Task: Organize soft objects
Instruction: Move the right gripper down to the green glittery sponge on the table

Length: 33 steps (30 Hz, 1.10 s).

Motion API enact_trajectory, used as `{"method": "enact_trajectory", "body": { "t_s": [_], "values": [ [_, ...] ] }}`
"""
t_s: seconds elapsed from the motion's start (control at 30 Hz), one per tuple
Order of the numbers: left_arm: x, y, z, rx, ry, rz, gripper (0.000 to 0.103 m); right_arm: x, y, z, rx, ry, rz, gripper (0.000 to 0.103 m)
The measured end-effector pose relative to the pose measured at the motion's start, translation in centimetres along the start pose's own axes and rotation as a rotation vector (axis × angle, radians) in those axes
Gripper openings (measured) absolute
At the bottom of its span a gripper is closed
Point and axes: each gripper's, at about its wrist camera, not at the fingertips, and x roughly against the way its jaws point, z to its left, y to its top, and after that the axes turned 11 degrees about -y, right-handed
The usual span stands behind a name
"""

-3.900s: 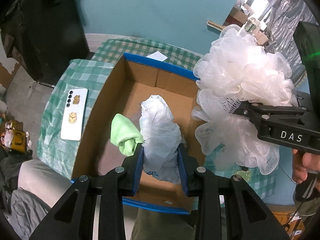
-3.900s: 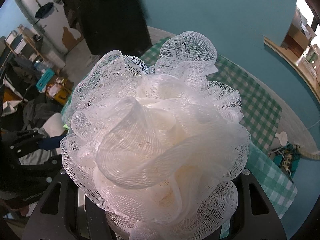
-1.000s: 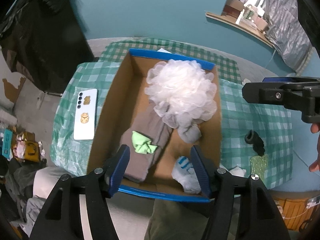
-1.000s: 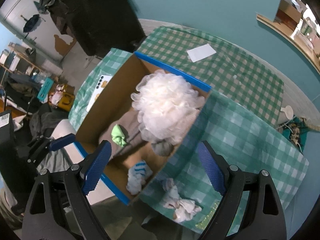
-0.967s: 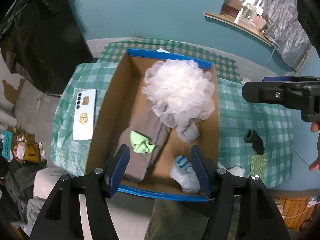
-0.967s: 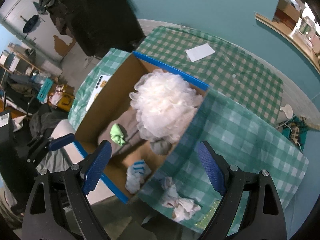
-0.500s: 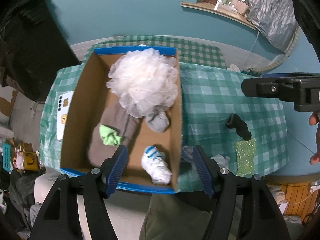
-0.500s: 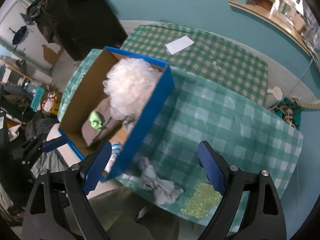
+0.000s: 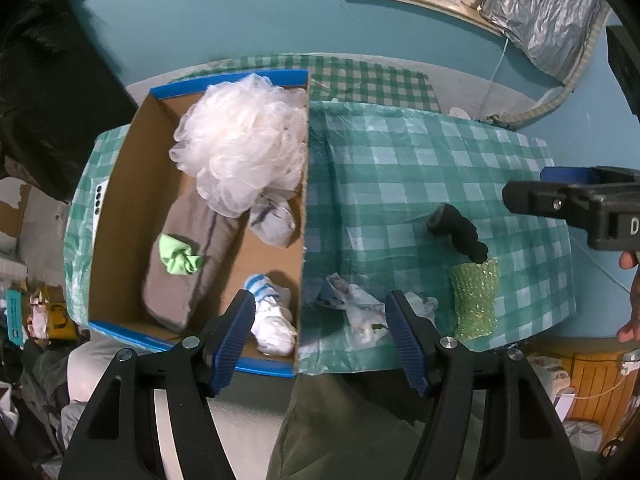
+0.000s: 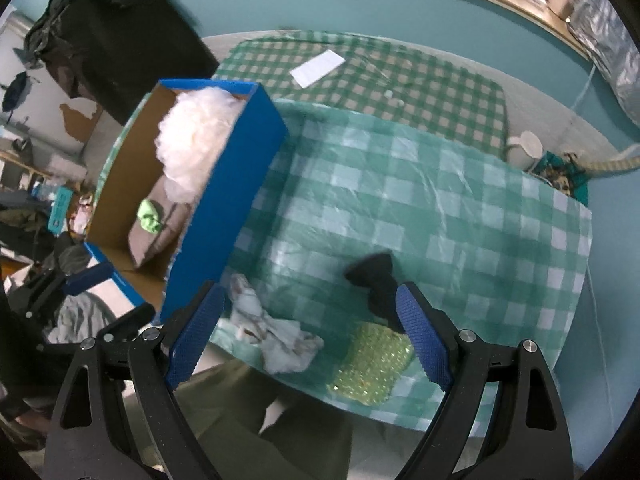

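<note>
A blue cardboard box (image 9: 120,184) (image 10: 236,184) stands at the table's left. In it lie a white mesh pouf (image 9: 240,140) (image 10: 192,136), a grey cloth (image 9: 188,252), a green rag (image 9: 178,260) (image 10: 149,216), a grey sock (image 9: 274,222) and a white sock with blue stripes (image 9: 270,318). On the checked cloth lie a crumpled white rag (image 9: 358,308) (image 10: 272,332), a black sock (image 9: 458,232) (image 10: 376,284) and a green glittery pad (image 9: 476,296) (image 10: 372,364). My left gripper (image 9: 320,340) is open and empty above the box's near right corner. My right gripper (image 10: 308,344) is open and empty above the rag and the pad.
A white phone (image 9: 99,200) lies left of the box, mostly hidden by its wall. A white card (image 10: 318,68) lies on the far checked cloth. A white cup (image 10: 524,150) and cables sit past the table's right edge. Clutter fills the floor at left.
Both grippers, which earlier held a bag and the pouf, are open and empty. In the last second both views have swung right, from the box toward the loose items on the cloth.
</note>
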Motion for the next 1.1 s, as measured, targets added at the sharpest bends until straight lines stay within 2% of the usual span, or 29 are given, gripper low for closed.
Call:
{"method": "enact_trajectory", "body": {
  "t_s": [0.6,0.93,1.1],
  "values": [
    [-3.3,-0.9,-3.1,0.051,-0.004,0.069,0.069,-3.8,-4.7,-4.4,-0.074,-0.043,0.068,0.088],
    [-5.9,-2.0,-3.8,0.120,0.003,0.112,0.069,-7.1,-7.0,-4.5,-0.054,-0.050,0.110,0.088],
    [-8.1,-2.3,-4.1,0.164,0.007,0.144,0.069,-10.0,-8.2,-4.0,-0.035,-0.067,0.157,0.088]
  ]
}}
